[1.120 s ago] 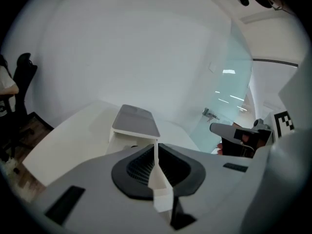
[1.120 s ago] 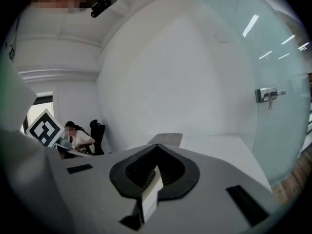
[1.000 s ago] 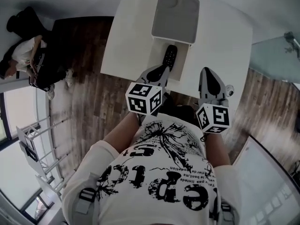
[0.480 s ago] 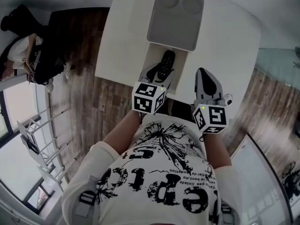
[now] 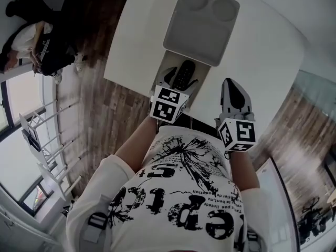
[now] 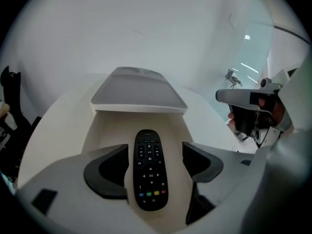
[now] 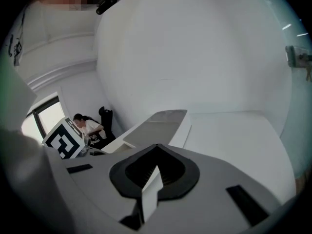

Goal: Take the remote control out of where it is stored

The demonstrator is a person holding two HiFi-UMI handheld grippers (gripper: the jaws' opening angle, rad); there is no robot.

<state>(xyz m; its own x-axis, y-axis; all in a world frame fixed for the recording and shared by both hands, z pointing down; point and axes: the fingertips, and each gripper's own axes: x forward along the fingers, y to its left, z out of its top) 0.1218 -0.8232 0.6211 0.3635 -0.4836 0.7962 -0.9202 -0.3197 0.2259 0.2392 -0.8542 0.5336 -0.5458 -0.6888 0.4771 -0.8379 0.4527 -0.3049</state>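
A black remote control [image 5: 184,75] [image 6: 150,174] lies flat in a white open drawer [image 5: 164,72] [image 6: 105,130] that juts from the table's front edge, below a grey tray [image 5: 202,22] [image 6: 139,89]. My left gripper [image 5: 177,83] [image 6: 155,152] is over the drawer. Its jaws are opening and stand either side of the remote, with a gap between each pad and the remote. My right gripper [image 5: 231,85] [image 7: 156,155] hovers to the right of the drawer, at the table's edge, shut with nothing in it.
The drawer belongs to a white table [image 5: 262,56] [image 7: 234,135]. Wooden floor [image 5: 110,114] shows to the left of it. A person [image 5: 29,41] sits far off at the left, beside a white rack [image 5: 42,151].
My left gripper has moved forward over the drawer and its jaws have spread apart around the remote. The right gripper has kept its place beside it.
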